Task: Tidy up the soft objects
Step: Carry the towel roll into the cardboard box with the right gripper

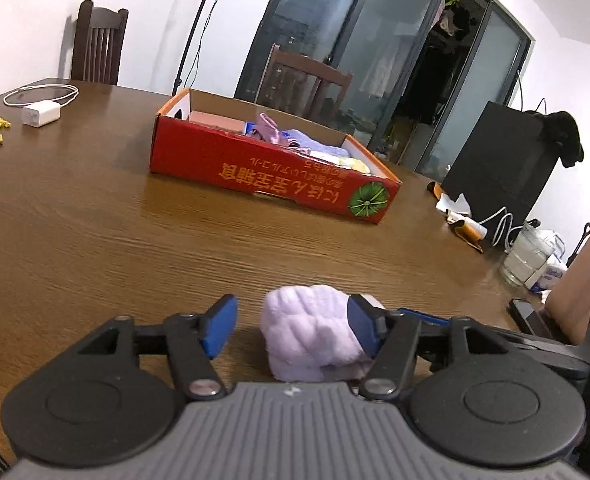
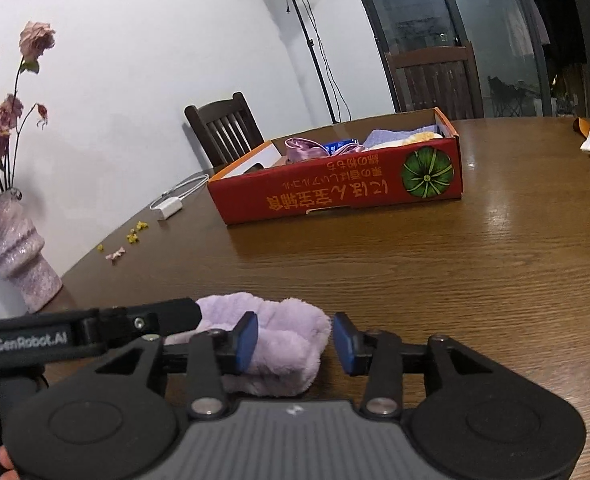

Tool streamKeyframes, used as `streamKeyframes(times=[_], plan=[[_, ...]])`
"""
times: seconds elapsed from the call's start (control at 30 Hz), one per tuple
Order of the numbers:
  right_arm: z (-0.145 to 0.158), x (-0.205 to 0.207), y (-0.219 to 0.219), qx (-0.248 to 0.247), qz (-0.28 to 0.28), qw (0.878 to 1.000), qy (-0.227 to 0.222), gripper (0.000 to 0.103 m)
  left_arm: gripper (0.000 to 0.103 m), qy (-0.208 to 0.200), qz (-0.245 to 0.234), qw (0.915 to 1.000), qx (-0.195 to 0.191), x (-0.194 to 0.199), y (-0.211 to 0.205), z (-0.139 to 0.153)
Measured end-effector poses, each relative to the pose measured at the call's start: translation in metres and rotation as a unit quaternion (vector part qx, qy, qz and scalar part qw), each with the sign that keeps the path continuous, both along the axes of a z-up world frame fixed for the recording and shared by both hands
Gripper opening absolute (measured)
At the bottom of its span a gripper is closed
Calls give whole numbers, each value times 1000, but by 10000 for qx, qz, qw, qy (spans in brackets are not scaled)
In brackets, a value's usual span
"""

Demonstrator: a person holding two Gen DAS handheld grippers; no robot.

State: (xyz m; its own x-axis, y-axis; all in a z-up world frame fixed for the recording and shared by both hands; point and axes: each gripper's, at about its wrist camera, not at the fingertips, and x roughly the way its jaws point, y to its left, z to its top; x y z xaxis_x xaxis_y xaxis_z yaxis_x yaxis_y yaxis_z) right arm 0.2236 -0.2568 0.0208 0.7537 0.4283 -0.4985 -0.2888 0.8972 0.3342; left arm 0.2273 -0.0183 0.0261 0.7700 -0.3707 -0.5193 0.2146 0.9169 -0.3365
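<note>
left wrist: left gripper (image 1: 293,330) with jaws apart, lilac towel (image 1: 311,338) on the table (image 1: 95,240) between them — right pad touching it, left pad clear. red box (image 1: 271,168) of cloths farther off. right wrist: right gripper (image 2: 293,344) also parted, towel (image 2: 279,344) against the left pad, right pad clear — left gripper's finger (image 2: 167,316) lying over it.
</note>
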Motion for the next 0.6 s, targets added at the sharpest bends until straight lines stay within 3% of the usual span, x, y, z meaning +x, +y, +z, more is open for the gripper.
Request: streamKeyframes(times=[0.17, 0.27, 0.33, 0.43, 0.6], plan=[[-7, 6, 7, 33, 51, 9999, 86, 41, 36, 439, -118, 9988, -199, 11, 3, -15], [-11, 10, 10, 58, 76, 9999, 111, 29, 29, 440, -178, 9986, -211, 13, 2, -14], [-9, 12, 11, 95, 75, 9999, 76, 22, 25, 316, -247, 9990, -173, 15, 0, -6], [4, 20, 11, 178, 67, 9998, -52, 19, 25, -65, -327, 9992, -213, 25, 2, 13], [50, 58, 12, 254, 62, 9967, -772, 19, 25, -731, -376, 9962, -291, 77, 10, 61]])
